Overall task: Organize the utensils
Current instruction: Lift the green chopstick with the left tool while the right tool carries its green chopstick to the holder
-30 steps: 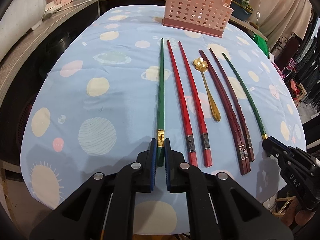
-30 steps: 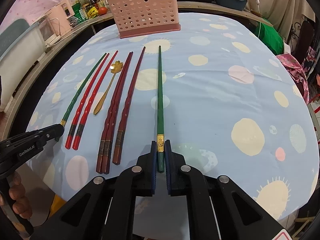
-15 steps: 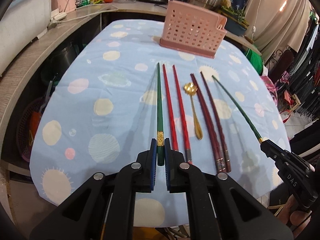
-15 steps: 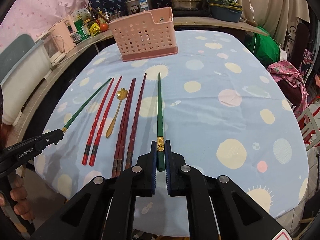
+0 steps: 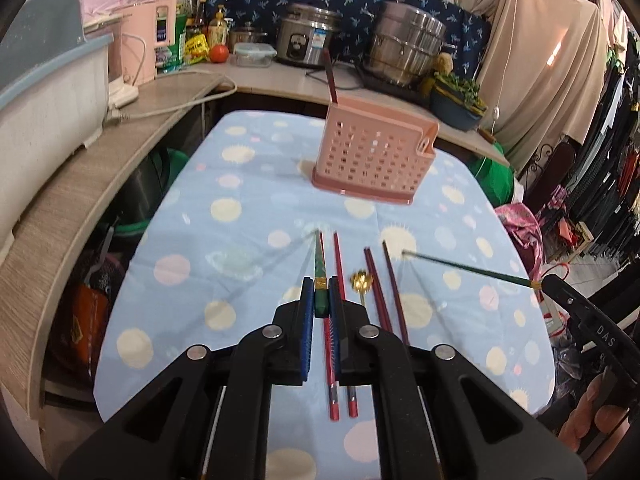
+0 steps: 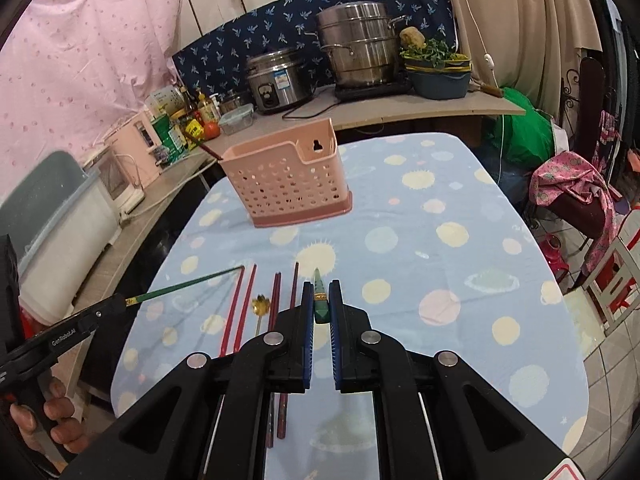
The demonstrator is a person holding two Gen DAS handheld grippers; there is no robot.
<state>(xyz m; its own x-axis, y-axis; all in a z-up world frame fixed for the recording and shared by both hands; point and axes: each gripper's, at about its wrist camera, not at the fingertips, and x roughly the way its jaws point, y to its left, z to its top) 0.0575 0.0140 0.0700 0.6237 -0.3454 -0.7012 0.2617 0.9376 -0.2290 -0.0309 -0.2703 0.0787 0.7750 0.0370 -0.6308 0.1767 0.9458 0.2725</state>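
My left gripper (image 5: 319,300) is shut on a green chopstick (image 5: 320,272) and holds it above the table, tip forward. My right gripper (image 6: 319,300) is shut on the other green chopstick (image 6: 320,300), also lifted; it shows in the left wrist view (image 5: 468,268) too. On the blue spotted tablecloth (image 5: 248,248) lie two red chopsticks (image 5: 338,276), a gold spoon (image 5: 361,282) and dark red chopsticks (image 5: 384,292). The pink perforated utensil basket (image 5: 372,156) stands farther back with one dark stick (image 5: 331,80) in it.
A wooden counter (image 5: 72,200) curves around the left and back, carrying a rice cooker (image 5: 306,36), a steel pot (image 5: 408,48), bottles and a pink appliance (image 5: 142,44). A chair with pink cloth (image 6: 576,192) stands right of the table.
Both grippers have risen and tilted up, lifting the two green chopsticks off the table. The other utensils have stayed in place.
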